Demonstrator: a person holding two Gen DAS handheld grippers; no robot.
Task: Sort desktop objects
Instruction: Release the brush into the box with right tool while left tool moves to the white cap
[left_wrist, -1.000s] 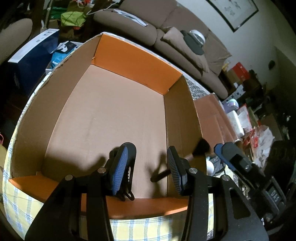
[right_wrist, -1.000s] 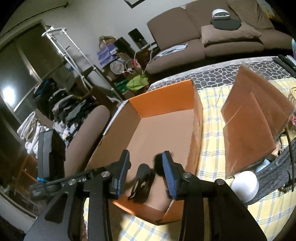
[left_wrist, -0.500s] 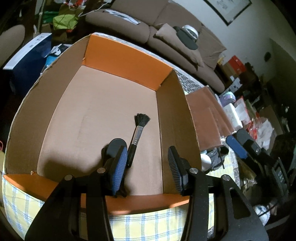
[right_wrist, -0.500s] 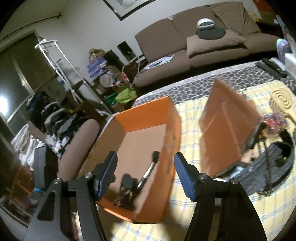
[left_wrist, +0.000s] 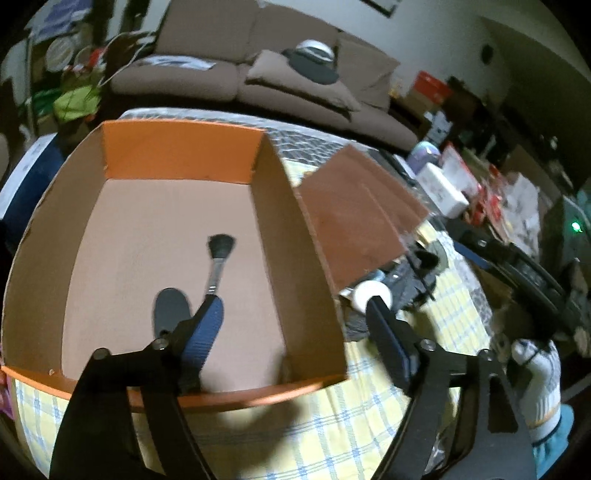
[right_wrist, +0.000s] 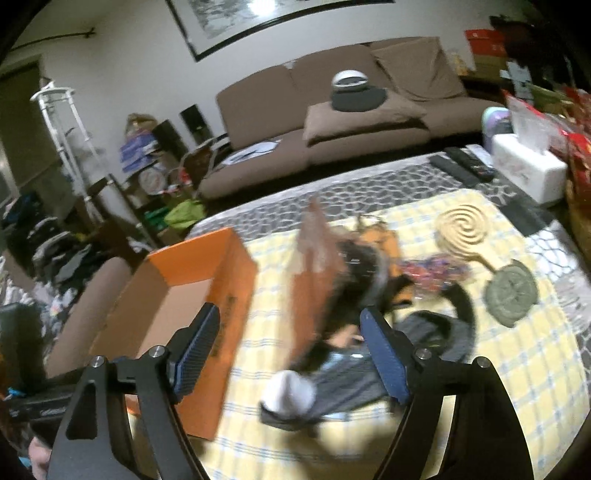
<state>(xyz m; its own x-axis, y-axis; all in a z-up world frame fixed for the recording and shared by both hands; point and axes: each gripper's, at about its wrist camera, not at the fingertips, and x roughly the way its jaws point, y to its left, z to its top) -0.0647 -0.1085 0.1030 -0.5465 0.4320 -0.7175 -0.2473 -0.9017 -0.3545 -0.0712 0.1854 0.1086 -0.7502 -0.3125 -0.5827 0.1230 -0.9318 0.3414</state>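
Observation:
An orange cardboard box (left_wrist: 177, 155) stands on the yellow checked cloth (left_wrist: 332, 424). On its floor lie a black makeup brush (left_wrist: 219, 258) and a dark clip (left_wrist: 171, 310). My left gripper (left_wrist: 295, 332) hangs over the box's near right corner, its jaws opening and nothing between the pads. In the right wrist view the box (right_wrist: 225, 280) is at the left. My right gripper (right_wrist: 290, 354) is right of it, over a blurred white round object (right_wrist: 291, 391) and grey fabric (right_wrist: 424, 332). Its jaws are opening and hold nothing.
A brown box lid (left_wrist: 354, 218) leans beside the box. Farther right on the cloth lie a spiral coaster (right_wrist: 461, 229), a round grey-green disc (right_wrist: 511, 291), coloured beads (right_wrist: 432, 269), remotes (right_wrist: 461, 166) and a tissue box (right_wrist: 528, 170). A gloved hand (left_wrist: 535, 373) shows at right.
The brush has left the right gripper and now lies in the box beside the clip. Both grippers have opened wide and swung right, away from the box's middle.

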